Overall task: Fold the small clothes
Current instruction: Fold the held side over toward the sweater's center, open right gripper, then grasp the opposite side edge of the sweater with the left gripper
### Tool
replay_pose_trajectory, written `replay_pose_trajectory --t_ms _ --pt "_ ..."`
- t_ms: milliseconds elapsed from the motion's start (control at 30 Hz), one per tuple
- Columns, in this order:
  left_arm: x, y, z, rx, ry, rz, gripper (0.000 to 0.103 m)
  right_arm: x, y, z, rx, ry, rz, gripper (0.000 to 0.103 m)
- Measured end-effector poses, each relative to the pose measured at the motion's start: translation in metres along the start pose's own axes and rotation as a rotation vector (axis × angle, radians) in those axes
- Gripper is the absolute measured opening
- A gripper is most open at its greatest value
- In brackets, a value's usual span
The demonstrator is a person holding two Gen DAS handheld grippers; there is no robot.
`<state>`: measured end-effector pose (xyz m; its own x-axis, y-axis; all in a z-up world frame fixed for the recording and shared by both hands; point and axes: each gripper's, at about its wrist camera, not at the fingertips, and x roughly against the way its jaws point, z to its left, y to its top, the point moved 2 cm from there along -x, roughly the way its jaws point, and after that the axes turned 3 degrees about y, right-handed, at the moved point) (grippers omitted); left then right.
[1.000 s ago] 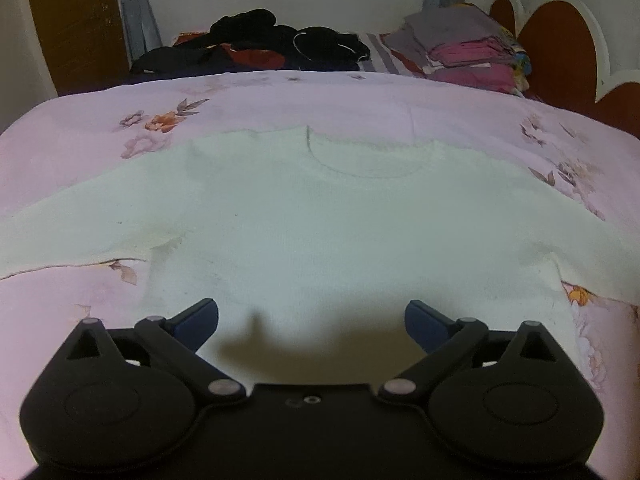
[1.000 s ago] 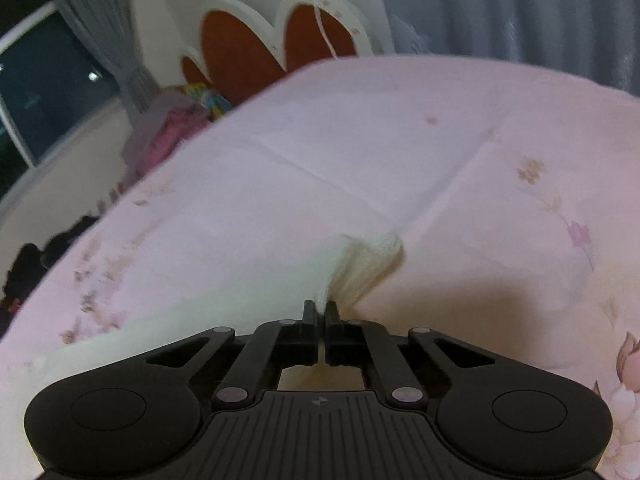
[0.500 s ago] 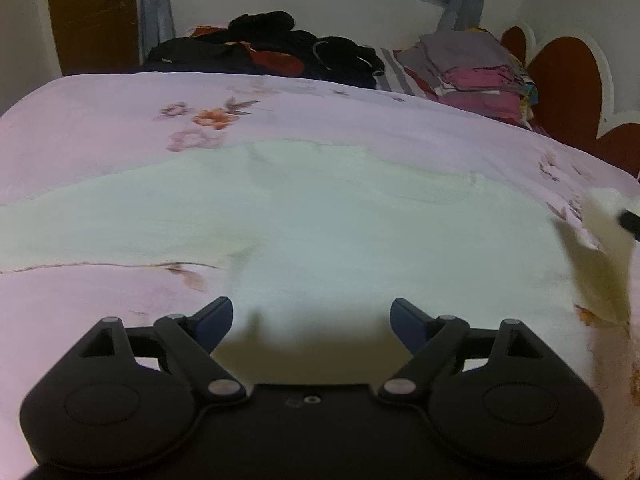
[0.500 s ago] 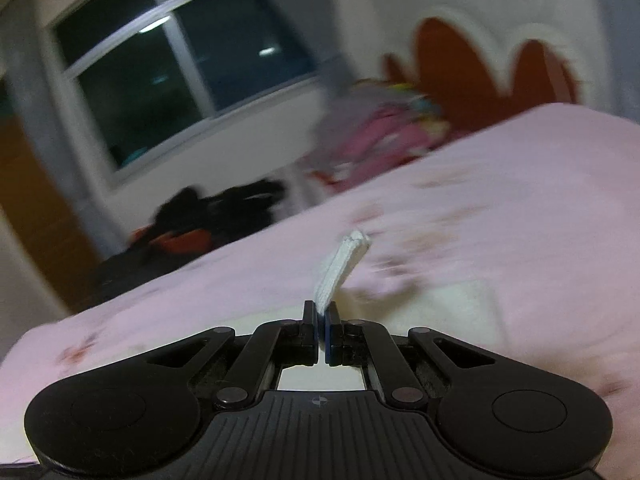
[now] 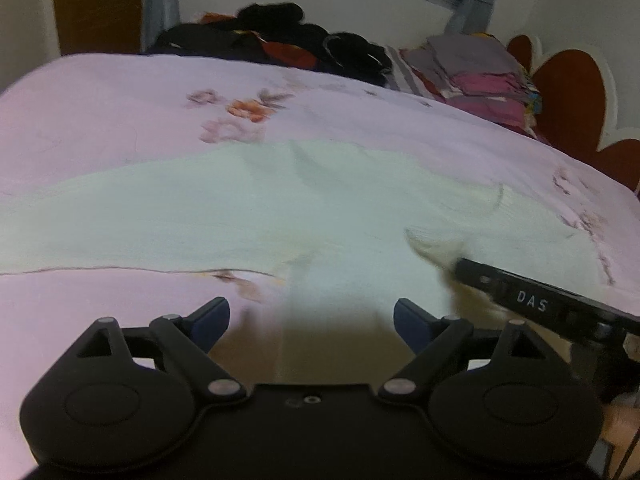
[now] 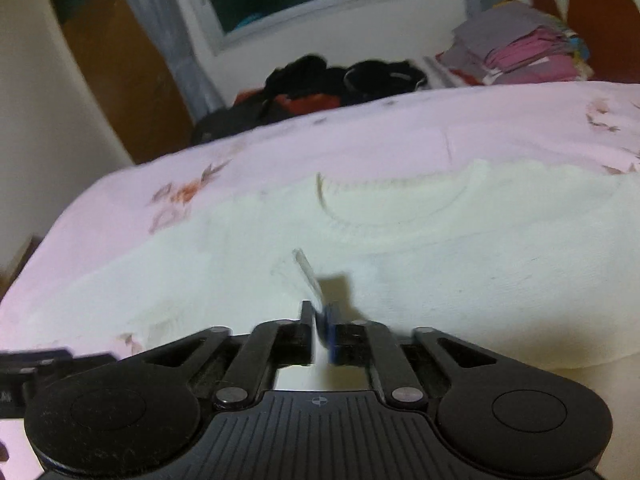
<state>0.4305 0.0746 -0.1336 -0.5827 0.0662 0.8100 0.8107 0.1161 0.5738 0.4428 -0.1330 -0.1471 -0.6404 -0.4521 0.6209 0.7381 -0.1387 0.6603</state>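
**White sweater spread on the bed**

The white knit sweater (image 6: 440,264) lies flat on the pink floral bedspread (image 6: 360,136), round neckline facing up. One sleeve cuff (image 6: 308,276) is folded in over the chest, its end raised.

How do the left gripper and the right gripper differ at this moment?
The left gripper is wide open with nothing between its jaws; the right gripper shows only a narrow gap, its jaws just opening around the white sweater's sleeve cuff. The left hovers near the hem, the right over the chest. Both point down at the sweater.
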Motion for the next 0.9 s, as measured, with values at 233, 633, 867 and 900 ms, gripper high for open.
replay_pose_trajectory --t_ms 233,633,867,900 --pt "-0.042 0.006 -0.045 -0.014 -0.132 0.076 0.075 0.05 0.009 -0.045 -0.006 -0.123 -0.108 0.067" --pt "-0.085 0.011 -0.083 0.003 -0.167 0.049 0.011 0.114 -0.03 -0.145 -0.098 -0.407 -0.104 0.067" --pt "-0.037 0.043 -0.076 0.07 -0.249 -0.089 0.008 0.114 -0.031 -0.155 -0.124 -0.427 -0.086 0.043" --pt "-0.029 0.049 -0.074 0.074 -0.256 -0.114 0.008 0.111 -0.03 -0.154 -0.12 -0.427 -0.084 0.043"
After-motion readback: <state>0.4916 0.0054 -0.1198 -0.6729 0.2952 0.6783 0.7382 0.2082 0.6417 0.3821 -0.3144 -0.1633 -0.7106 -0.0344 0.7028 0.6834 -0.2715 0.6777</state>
